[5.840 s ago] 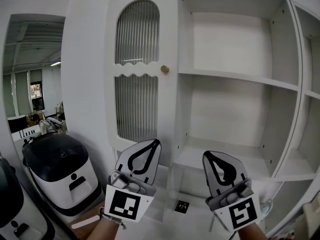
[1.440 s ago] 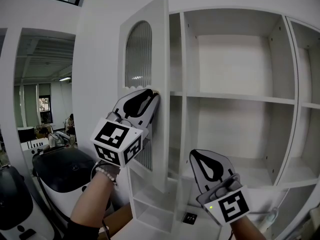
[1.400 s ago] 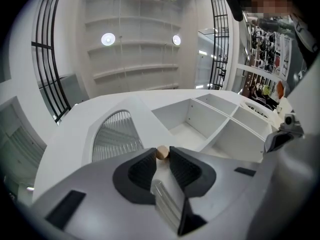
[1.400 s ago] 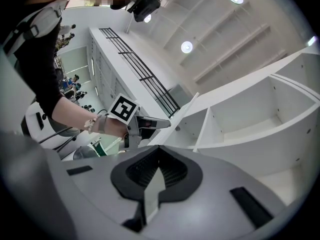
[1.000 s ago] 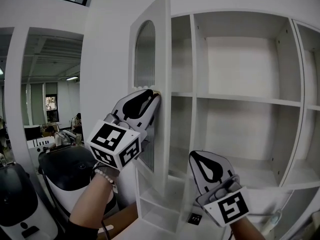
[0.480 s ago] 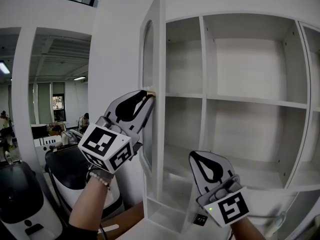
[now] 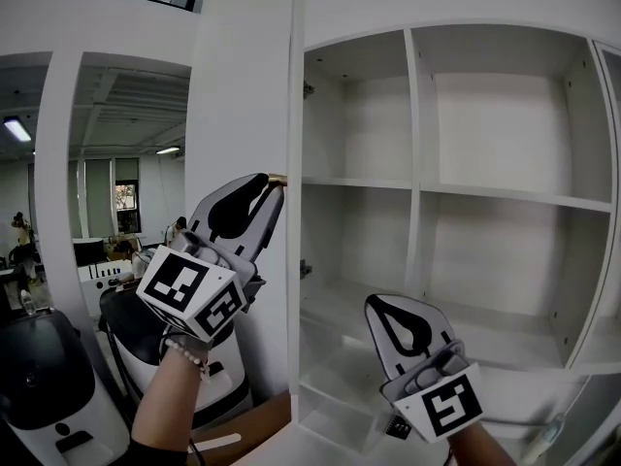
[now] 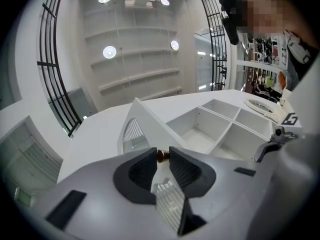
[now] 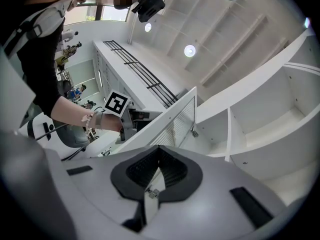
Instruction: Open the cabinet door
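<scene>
The white cabinet door [image 7: 294,260] stands swung out, edge-on to me in the head view, and its ribbed glass panel [image 8: 134,132] shows in the left gripper view. My left gripper [image 7: 269,184] is raised and shut on the door's small brass knob [image 8: 162,155], which sits between the pad tips. My right gripper [image 7: 376,305] hangs lower, in front of the open shelves [image 7: 427,190]; it is shut and holds nothing. From the right gripper view I see the door [image 9: 176,120] from its inner side, with a hinge [image 9: 193,132] on it.
Two black-and-white appliances [image 7: 44,382] [image 7: 136,323] stand on the floor at the left of the cabinet. A small black tag [image 7: 394,425] lies on the cabinet's bottom board. The shelf compartments behind the door hold nothing. A glass-fronted room lies beyond at the left.
The door has swung further out, from angled to edge-on. My left gripper moved left with the knob in its grip. The right gripper stayed nearly where it was.
</scene>
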{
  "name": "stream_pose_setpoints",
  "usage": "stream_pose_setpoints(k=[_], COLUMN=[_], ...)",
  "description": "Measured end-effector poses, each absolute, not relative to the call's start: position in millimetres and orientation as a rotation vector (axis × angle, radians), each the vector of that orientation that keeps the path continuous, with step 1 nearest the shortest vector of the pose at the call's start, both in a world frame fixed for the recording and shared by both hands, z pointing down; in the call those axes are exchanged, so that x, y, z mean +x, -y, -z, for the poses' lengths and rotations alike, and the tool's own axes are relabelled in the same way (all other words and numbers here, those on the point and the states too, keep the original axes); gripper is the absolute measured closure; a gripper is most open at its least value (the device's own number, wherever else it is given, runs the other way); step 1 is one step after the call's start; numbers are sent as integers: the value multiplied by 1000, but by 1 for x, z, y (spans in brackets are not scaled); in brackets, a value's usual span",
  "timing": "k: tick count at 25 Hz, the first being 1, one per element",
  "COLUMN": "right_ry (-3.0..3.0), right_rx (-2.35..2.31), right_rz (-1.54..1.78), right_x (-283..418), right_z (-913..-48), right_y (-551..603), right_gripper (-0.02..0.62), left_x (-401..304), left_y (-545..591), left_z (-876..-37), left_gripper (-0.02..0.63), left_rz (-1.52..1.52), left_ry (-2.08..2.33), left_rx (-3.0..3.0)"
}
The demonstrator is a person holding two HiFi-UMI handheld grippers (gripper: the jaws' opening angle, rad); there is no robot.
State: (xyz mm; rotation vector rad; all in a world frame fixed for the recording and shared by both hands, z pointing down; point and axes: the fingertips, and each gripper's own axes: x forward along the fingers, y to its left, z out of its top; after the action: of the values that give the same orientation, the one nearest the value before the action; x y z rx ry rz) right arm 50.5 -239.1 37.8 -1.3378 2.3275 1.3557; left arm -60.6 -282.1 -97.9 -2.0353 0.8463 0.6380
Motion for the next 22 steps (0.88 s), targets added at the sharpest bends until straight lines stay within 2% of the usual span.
stream_pose_setpoints(k=[11, 22], right_ry=[-2357, -2385], right_rx=[-1260, -1199], right_rz=[-1324, -1291], right_x=[26, 7], right_z=[-43, -49], right_y=[242, 251], right_gripper=[598, 598], left_x=[-105, -143], left_y=[286, 297], left_z=[97, 96], left_gripper=[534, 568], left_rz=[-610, -536], left_ry=[-983, -1105], left_rx=[-1999, -1905])
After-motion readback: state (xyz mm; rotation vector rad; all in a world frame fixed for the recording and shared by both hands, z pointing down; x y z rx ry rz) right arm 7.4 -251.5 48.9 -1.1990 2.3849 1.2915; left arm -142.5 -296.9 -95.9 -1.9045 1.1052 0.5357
